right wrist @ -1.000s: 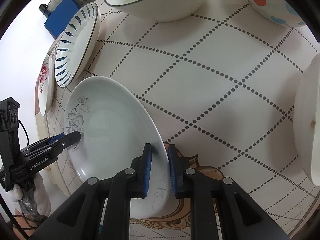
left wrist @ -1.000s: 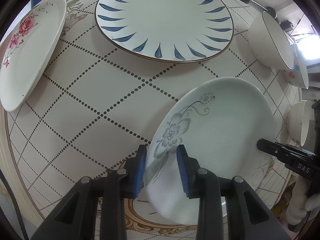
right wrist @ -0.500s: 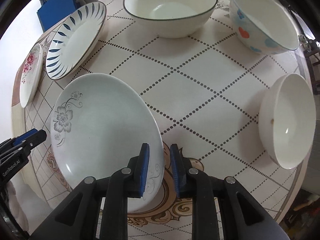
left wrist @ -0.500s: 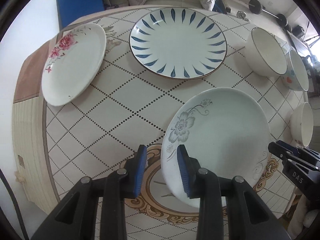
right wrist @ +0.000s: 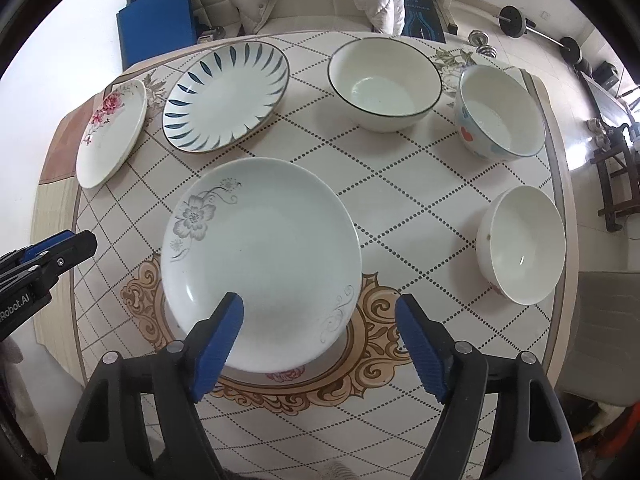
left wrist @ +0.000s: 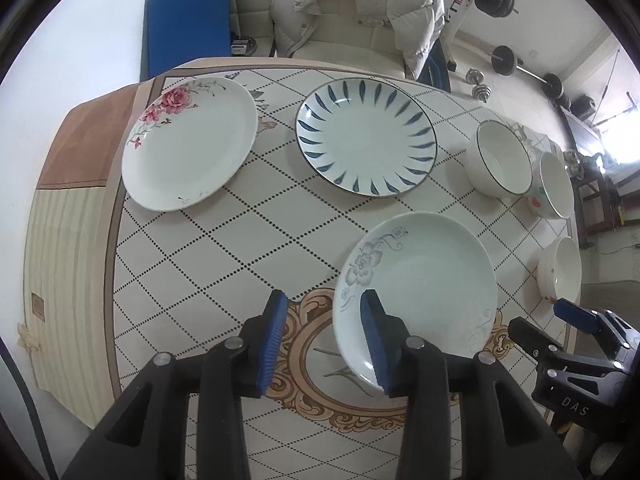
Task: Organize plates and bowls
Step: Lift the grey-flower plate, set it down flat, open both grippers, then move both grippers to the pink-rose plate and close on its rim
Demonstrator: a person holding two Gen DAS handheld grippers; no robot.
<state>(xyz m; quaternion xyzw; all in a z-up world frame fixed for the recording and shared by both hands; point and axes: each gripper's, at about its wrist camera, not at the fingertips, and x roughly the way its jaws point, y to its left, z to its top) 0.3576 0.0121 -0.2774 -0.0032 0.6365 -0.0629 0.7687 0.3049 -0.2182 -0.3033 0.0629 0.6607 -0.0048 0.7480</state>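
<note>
left wrist view: the left gripper (left wrist: 324,334) has just been opening and its jaws stand apart, nothing pinched; the grey-flower plate (left wrist: 420,292) lies on the table (left wrist: 224,248) below, behind the right-hand pad.

right wrist view: the right gripper (right wrist: 320,344) has just sprung wide, gripping nothing; the plate's near rim lies below, between the spread pads.
</note>
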